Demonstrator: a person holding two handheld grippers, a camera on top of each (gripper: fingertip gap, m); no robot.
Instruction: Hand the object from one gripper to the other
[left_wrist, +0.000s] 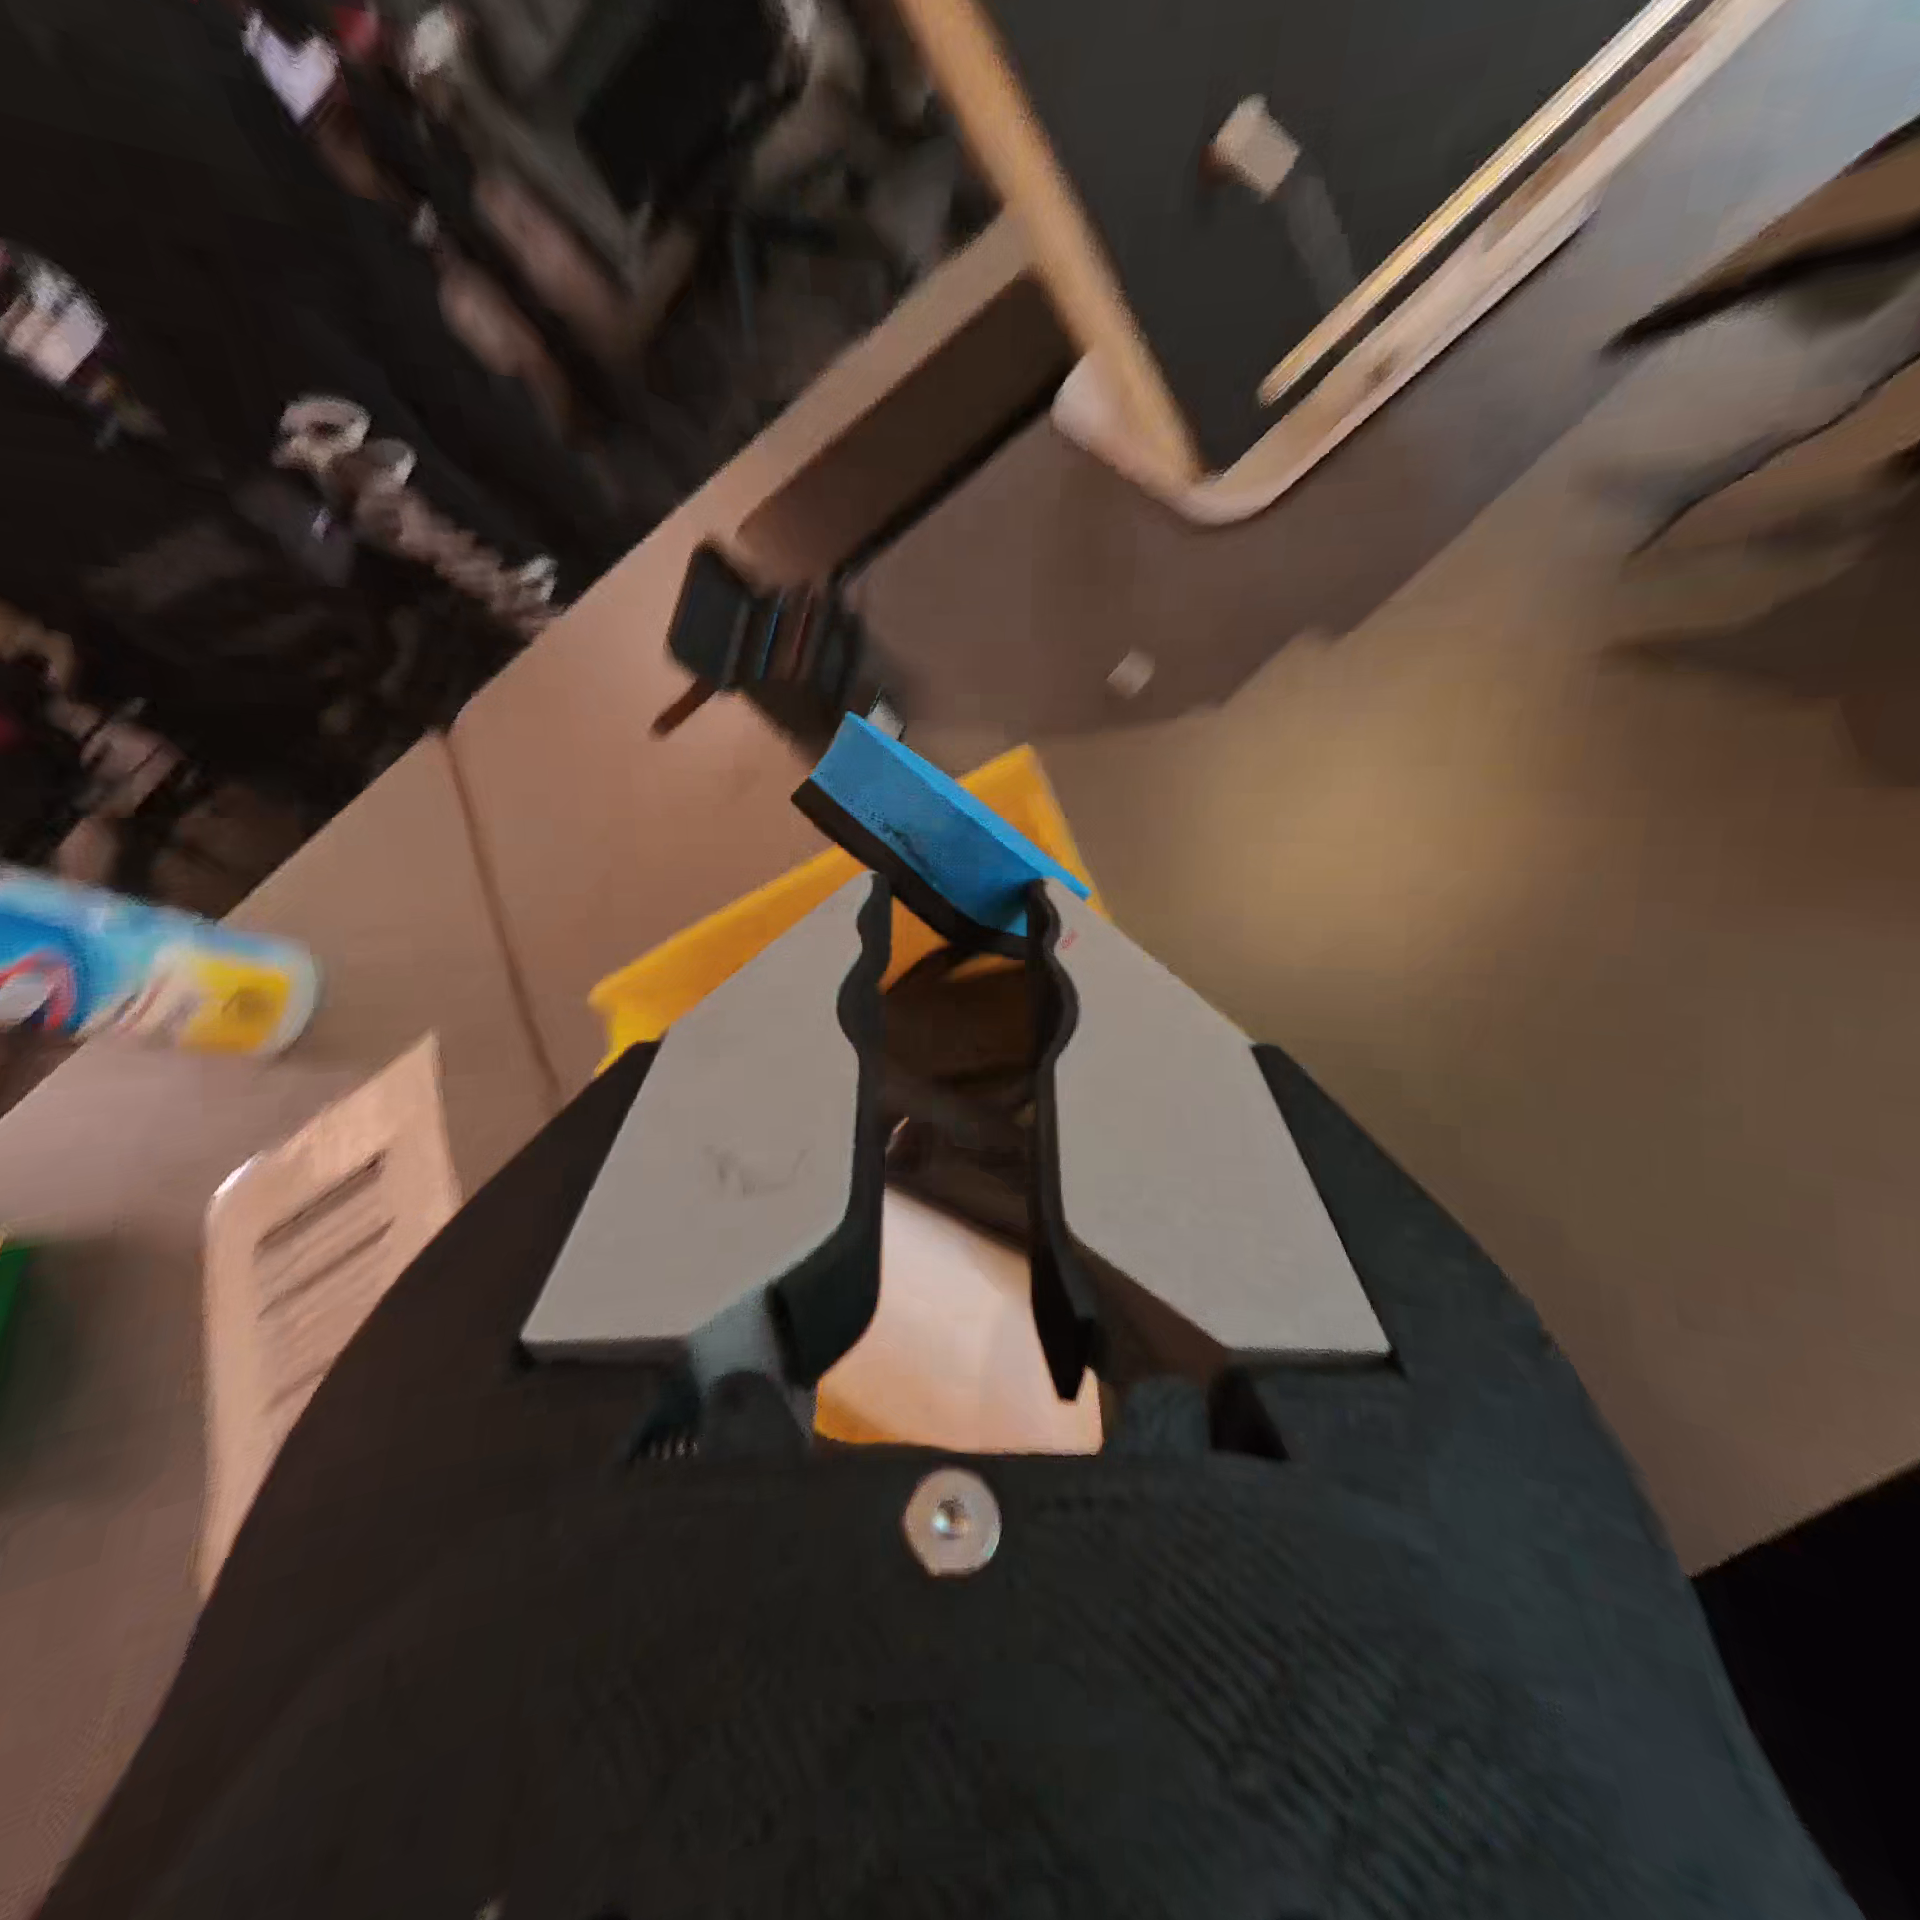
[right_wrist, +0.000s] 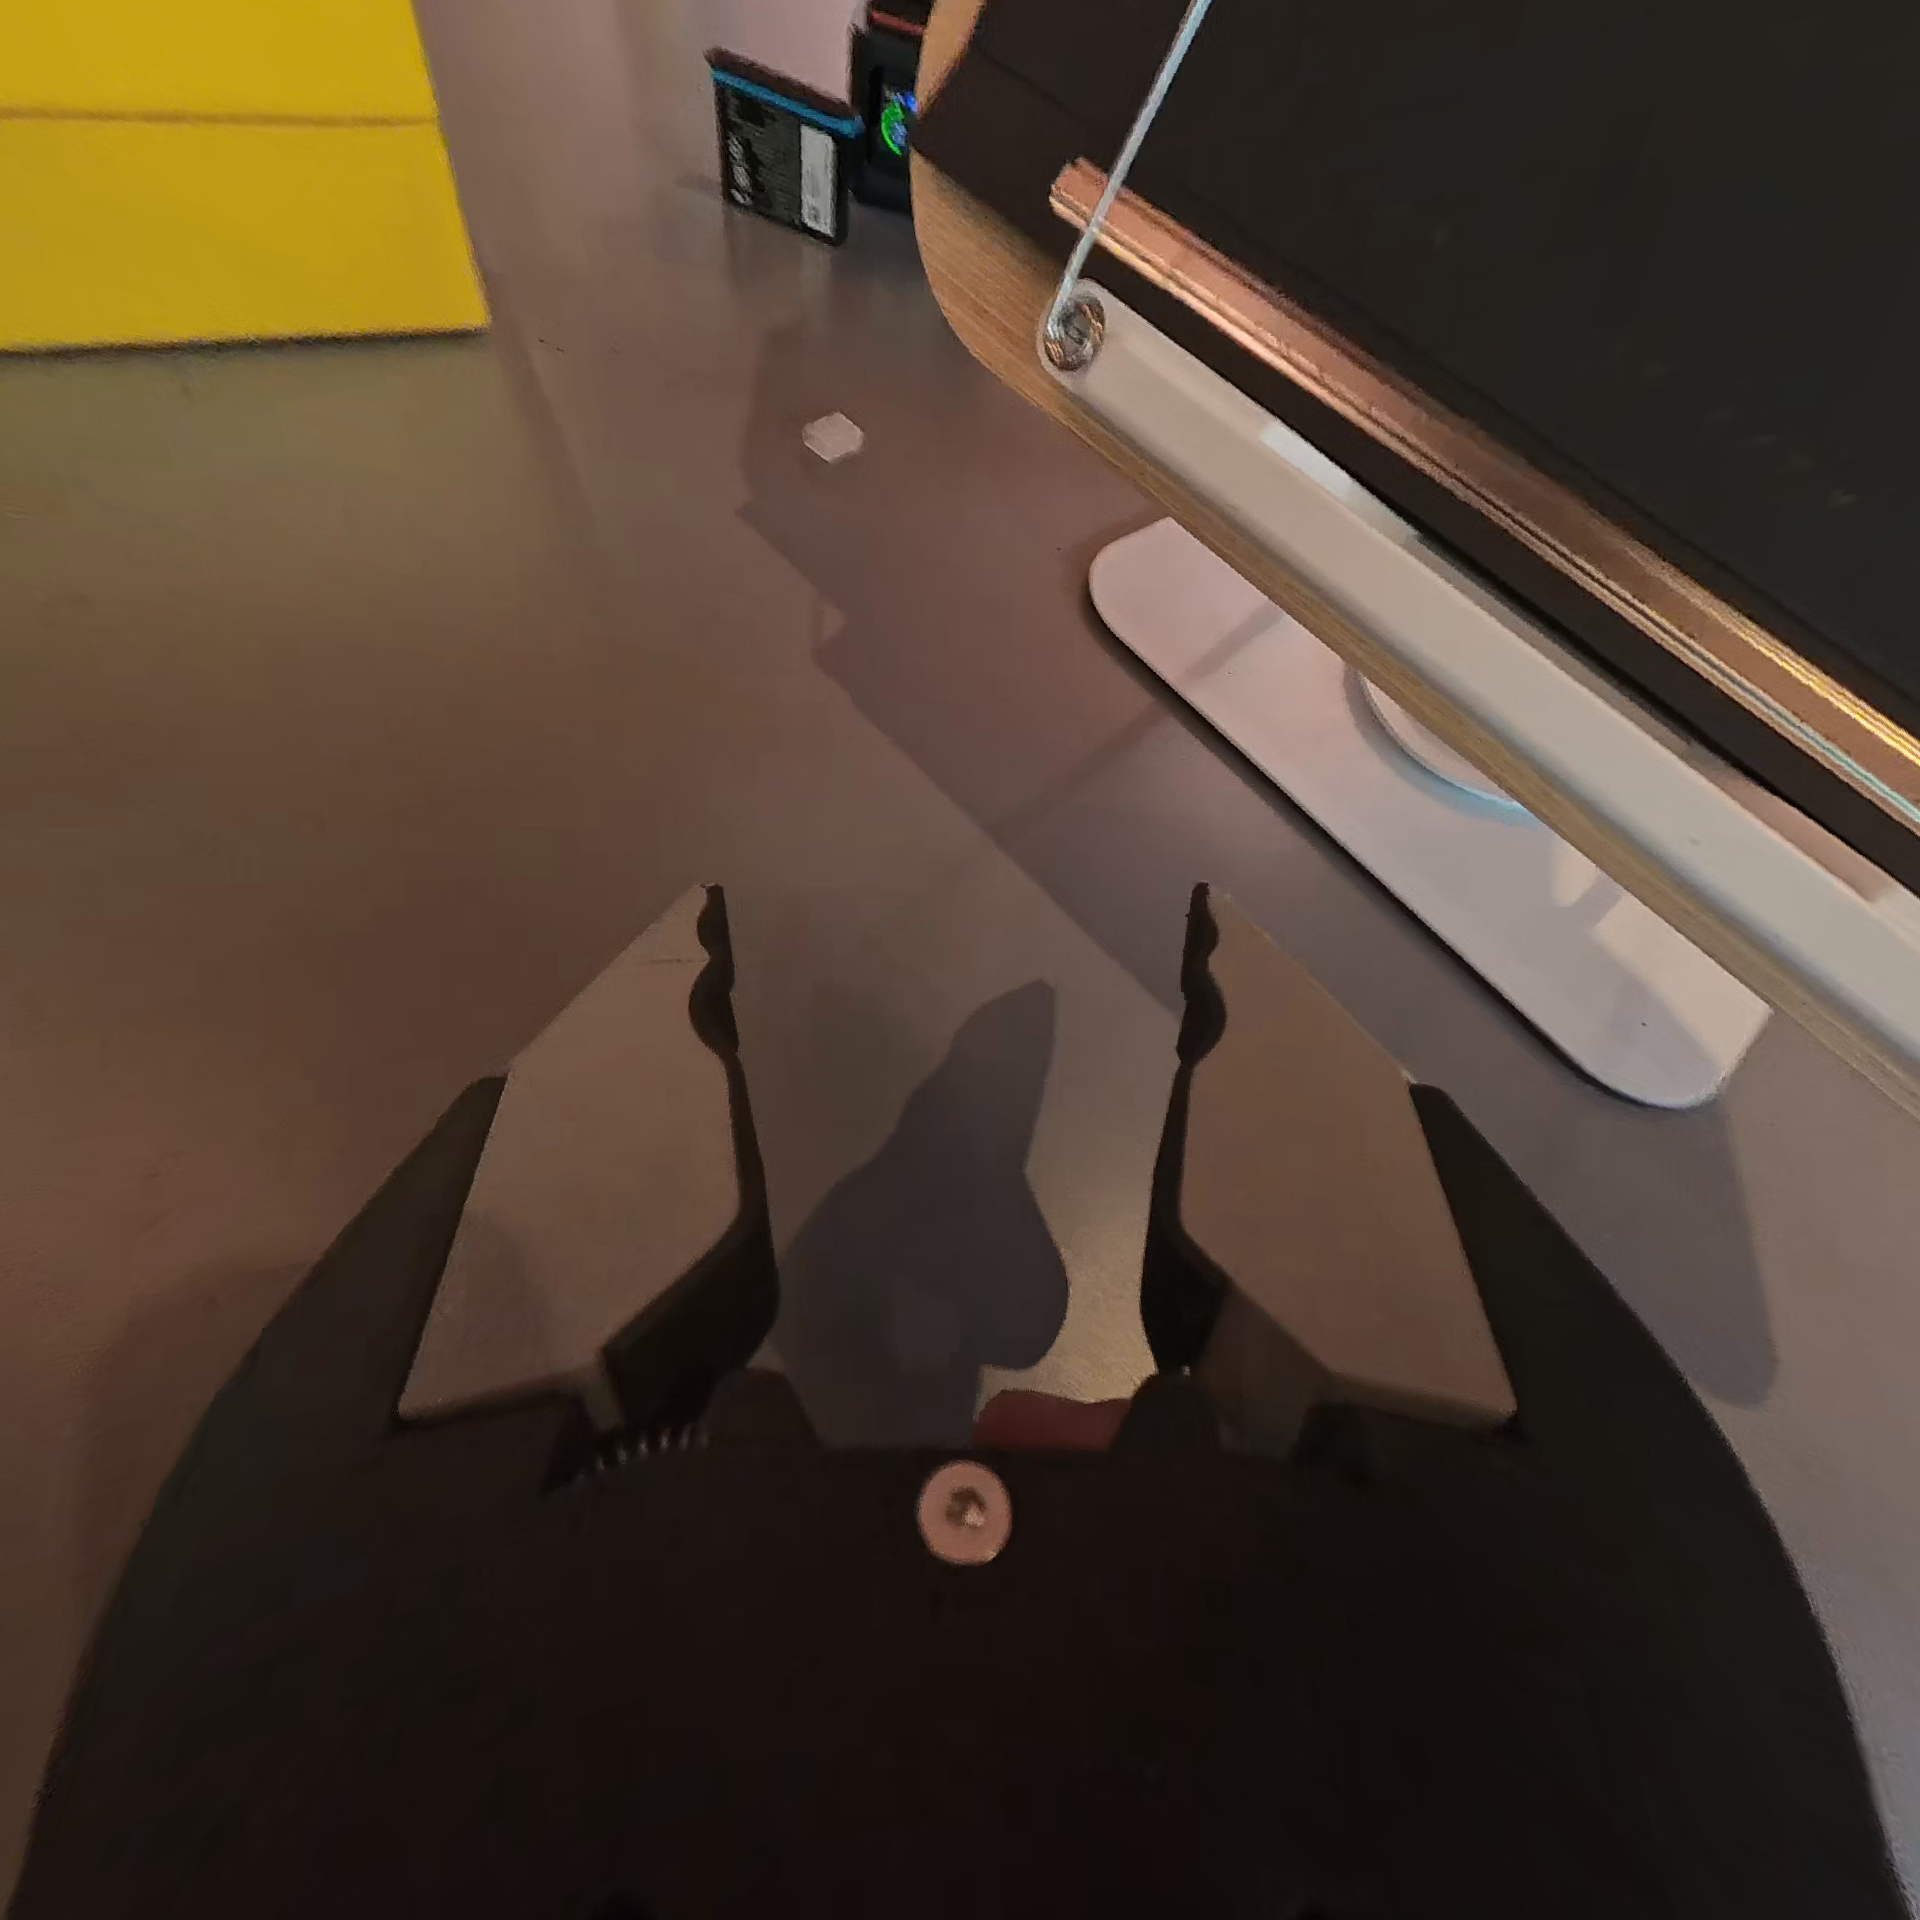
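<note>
While the left tool (left_wrist: 956, 904) pinched the blue block (left_wrist: 935, 821) at its fingertips above the surface (left_wrist: 1403, 883), the right tool (right_wrist: 956, 935) gaped empty; best approach the block's free end squarely.

A: How many grippers are there?
B: Two: the left gripper (left_wrist: 951, 899) and the right gripper (right_wrist: 956, 904).

A: And objects being held?
B: One blue-and-black block (left_wrist: 935, 831).

A: What else can be counted?
B: One yellow bin (left_wrist: 717, 956), one yellow sheet (right_wrist: 218, 177), two small dark battery-like packs (right_wrist: 781, 145), one white stand base (right_wrist: 1434, 821), and one small white chip (right_wrist: 831, 434).
</note>
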